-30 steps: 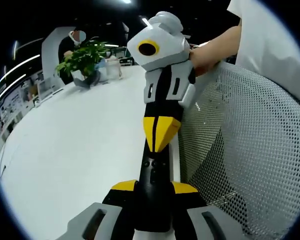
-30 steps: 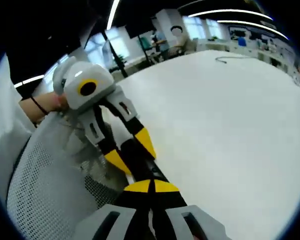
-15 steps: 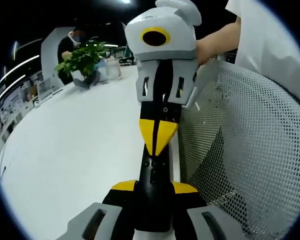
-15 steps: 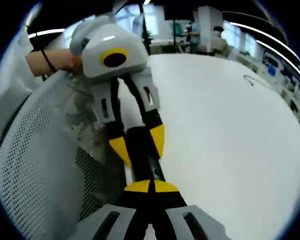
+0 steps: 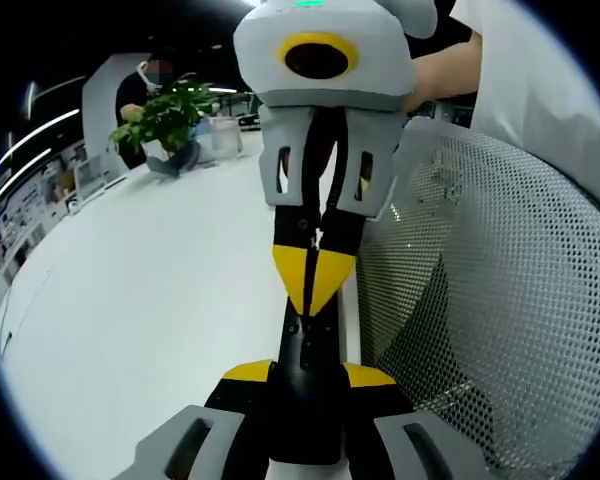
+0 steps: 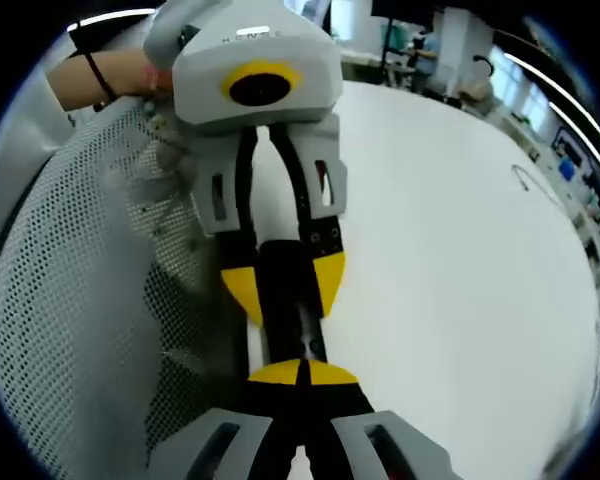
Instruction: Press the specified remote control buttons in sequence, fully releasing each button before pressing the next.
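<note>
In the left gripper view my left gripper (image 5: 308, 376) is shut on a black remote control (image 5: 306, 345), which runs up the middle of the picture. My right gripper (image 5: 315, 290) comes in from above, shut, its yellow tips resting on the remote's far part. Seen from the right gripper view, my right gripper (image 6: 300, 373) has its yellow tips together over the remote (image 6: 294, 342). Just beyond them, the left gripper (image 6: 283, 290) faces me and clamps the remote between its yellow pads.
A white table (image 5: 150, 290) stretches left, with a potted plant (image 5: 165, 118) at its far end. A grey mesh chair back (image 5: 500, 300) stands close on the right. A hand (image 6: 120, 75) holds the left gripper. A thin cable (image 6: 527, 180) lies on the table (image 6: 450, 280).
The two grippers have swung into line, facing each other, and each now looks bigger and more upright in the other's view. The remote stays clamped in the left gripper.
</note>
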`<state>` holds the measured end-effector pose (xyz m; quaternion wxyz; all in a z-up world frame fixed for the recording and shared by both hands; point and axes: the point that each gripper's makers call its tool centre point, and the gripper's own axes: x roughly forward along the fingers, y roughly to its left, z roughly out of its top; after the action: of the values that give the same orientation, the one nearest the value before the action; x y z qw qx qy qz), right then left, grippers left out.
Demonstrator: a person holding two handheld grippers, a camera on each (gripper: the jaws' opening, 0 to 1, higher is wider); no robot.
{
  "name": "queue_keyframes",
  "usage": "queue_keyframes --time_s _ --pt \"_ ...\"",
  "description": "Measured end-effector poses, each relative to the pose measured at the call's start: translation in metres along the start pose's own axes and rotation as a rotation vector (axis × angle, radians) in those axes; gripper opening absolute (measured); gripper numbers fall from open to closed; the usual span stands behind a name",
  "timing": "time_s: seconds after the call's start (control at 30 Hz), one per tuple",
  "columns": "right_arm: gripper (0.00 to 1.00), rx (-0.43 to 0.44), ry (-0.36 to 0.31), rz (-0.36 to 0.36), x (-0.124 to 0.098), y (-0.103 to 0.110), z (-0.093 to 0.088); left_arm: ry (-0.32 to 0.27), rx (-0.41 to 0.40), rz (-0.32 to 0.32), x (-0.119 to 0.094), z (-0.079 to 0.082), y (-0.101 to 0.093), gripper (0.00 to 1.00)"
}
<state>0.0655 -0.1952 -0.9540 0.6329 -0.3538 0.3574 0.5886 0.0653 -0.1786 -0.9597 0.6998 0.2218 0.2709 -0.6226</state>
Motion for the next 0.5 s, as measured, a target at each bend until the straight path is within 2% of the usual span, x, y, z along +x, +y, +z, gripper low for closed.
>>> queue_keyframes --time_s 0.13,0.5 --pt "0.00 -0.028 -0.011 -0.073 0.0000 0.0021 0.0007 0.000 0.000 0.000 0.0002 -0.0003 0.0001 0.24" --pt "0.00 -0.142 0.025 -0.132 0.0015 0.0039 0.0031 0.000 -0.003 0.000 0.0003 -0.0006 0.0007 0.24"
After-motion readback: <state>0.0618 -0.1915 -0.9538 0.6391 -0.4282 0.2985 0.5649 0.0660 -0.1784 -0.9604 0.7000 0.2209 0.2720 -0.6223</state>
